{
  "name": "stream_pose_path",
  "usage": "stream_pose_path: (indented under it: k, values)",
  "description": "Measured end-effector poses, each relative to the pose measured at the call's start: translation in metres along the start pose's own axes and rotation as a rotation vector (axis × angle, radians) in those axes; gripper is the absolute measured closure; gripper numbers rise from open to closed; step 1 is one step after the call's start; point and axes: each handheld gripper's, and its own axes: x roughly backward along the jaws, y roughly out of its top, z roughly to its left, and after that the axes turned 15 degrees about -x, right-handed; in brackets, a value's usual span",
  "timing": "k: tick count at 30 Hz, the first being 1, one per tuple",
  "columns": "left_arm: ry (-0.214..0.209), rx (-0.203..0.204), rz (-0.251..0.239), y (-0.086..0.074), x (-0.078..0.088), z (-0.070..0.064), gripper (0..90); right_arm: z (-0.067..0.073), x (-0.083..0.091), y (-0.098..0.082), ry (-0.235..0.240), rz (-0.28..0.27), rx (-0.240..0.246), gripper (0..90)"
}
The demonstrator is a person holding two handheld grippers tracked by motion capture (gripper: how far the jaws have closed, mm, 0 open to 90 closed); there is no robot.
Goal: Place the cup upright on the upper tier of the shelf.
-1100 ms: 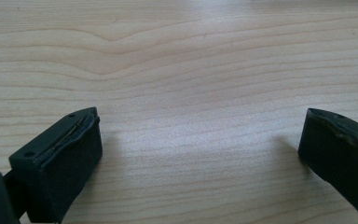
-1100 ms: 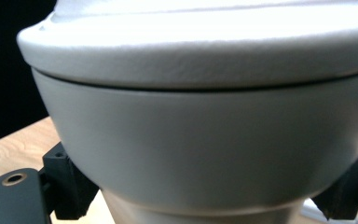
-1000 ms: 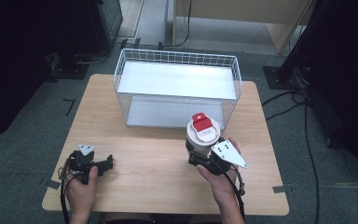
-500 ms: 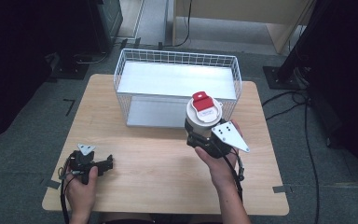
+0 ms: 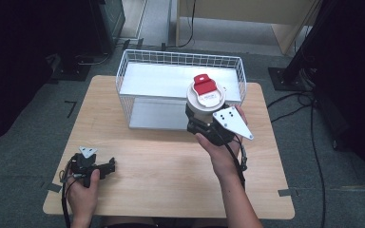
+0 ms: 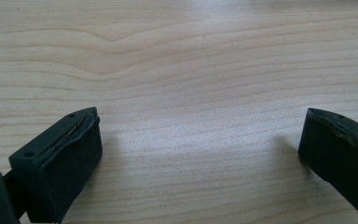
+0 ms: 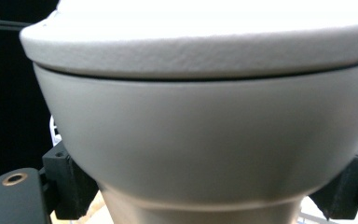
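A person's right claw (image 5: 203, 124) carries a grey cup (image 5: 204, 102) with a white lid and a red flip tab (image 5: 204, 84), held upright just in front of the white wire basket (image 5: 138, 57) at its right end, the lid level with the basket's rim and overlapping its front wall as seen from above. In the right gripper view the cup's flared body (image 7: 205, 140) sits between the two black jaws, which press on either side of its narrower lower part; the claw is closed about halfway, as wide as that waist, and has nothing else in its grip. The work in hand looks like lifting the cup over the front wall and setting it on the basket's pale floor. To do that well, the cup should be kept upright and raised until its base clears the top wire before it moves forward, then lowered straight down onto a bare patch of the floor away from the walls, with the jaws released only once the base rests flat; a tilt risks catching the base on the wire or loosening the lid. The left claw (image 5: 105, 166) rests on the wooden surface (image 5: 171, 161) well in front of the basket toward its left end, jaws spread wide with bare wood between them (image 6: 200, 140), holding nothing
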Motion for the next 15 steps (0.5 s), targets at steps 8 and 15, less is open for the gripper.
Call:
stream_pose_path:
  k: [8, 15]
  values:
    - [0.000, 0.000, 0.000, 0.000, 0.000, 0.000, 0.0, 0.005, -0.017, 0.020, -0.001, -0.024, 0.012, 12.3]
    - [-0.003, -0.003, -0.001, 0.000, 0.000, 0.000, 0.0, 0.002, -0.041, 0.037, -0.021, -0.040, 0.011, 12.3]
